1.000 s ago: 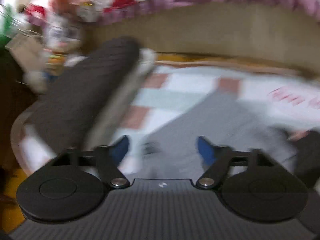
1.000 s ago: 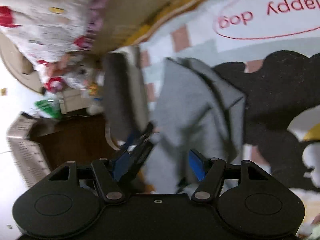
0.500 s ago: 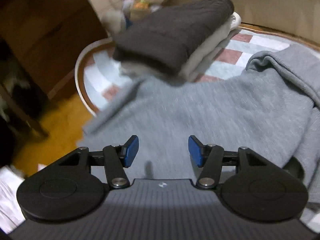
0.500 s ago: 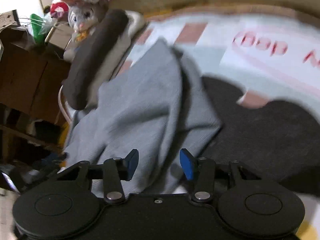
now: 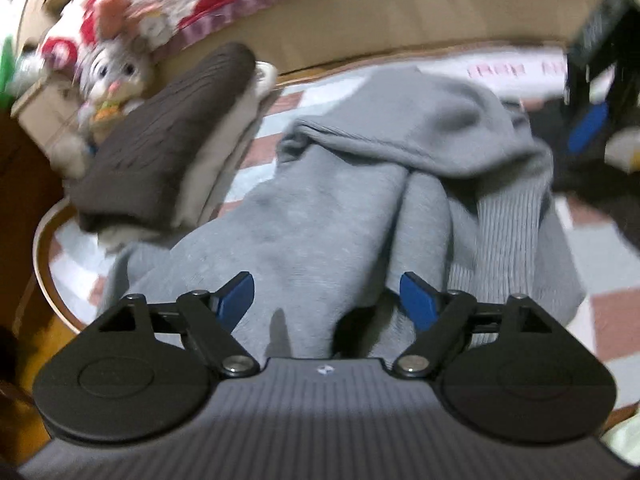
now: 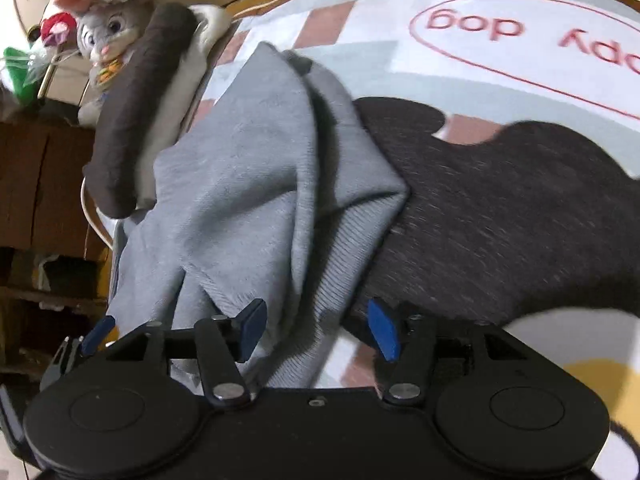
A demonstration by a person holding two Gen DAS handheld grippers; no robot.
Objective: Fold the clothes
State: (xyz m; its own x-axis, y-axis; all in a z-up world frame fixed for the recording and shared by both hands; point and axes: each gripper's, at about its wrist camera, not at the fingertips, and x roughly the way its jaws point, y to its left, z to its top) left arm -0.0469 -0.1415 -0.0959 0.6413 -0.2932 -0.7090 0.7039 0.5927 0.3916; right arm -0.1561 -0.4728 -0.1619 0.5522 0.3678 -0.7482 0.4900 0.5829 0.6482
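Observation:
A crumpled grey sweater [image 5: 340, 208] lies on a patterned mat [image 5: 608, 312] over a round table. My left gripper [image 5: 326, 302] hovers open just over its near edge, with a thick fold running up between the fingers. In the right wrist view the grey sweater [image 6: 248, 168] spreads from the left, its ribbed hem [image 6: 344, 248] reaching down between the open fingers of my right gripper [image 6: 318, 330]. Neither gripper grips the cloth. A blue pad [image 5: 588, 124] of the right gripper shows at the upper right of the left wrist view.
A folded stack, dark brown knit [image 5: 160, 148] on cream cloth, sits at the table's left edge beside a plush rabbit [image 6: 108, 28]. The mat carries a large dark print [image 6: 520, 208] and red lettering [image 6: 472, 24]. Beyond the wooden rim [image 5: 40, 248] stands brown furniture [image 6: 36, 184].
Both grippers have come in low over the grey sweater and opened wider. The sweater now lies more bunched, with a fold between the left fingers and its hem between the right fingers.

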